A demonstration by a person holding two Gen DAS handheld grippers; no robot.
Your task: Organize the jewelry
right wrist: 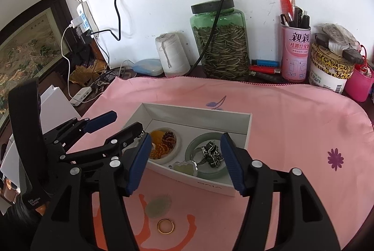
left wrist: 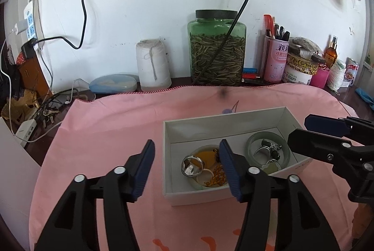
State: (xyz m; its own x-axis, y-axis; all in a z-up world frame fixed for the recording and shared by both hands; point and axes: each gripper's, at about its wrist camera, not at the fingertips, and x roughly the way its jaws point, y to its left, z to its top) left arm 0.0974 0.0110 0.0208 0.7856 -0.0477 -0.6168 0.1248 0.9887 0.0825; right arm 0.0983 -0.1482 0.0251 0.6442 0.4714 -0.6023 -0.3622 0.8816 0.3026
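The right claw (right wrist: pixel 184 157) and left claw (left wrist: pixel 187 169) both hang wide apart and empty over the white cardboard box (right wrist: pixel 217 184), likely ready for the gold ring (right wrist: pixel 165 225) left outside.

cloth (right wrist: pixel 280 125): pink woven fabric, matt | box (right wrist: pixel 203 112): white card, smooth, matt | ring (right wrist: pixel 165 225): gold-coloured metal, glossy | bangle (left wrist: pixel 251 143): pale green, stone-like, polished | jar (right wrist: pixel 222 40): green-tinted glass, glossy | finger pads (left wrist: pixel 228 169): blue, ribbed, matt
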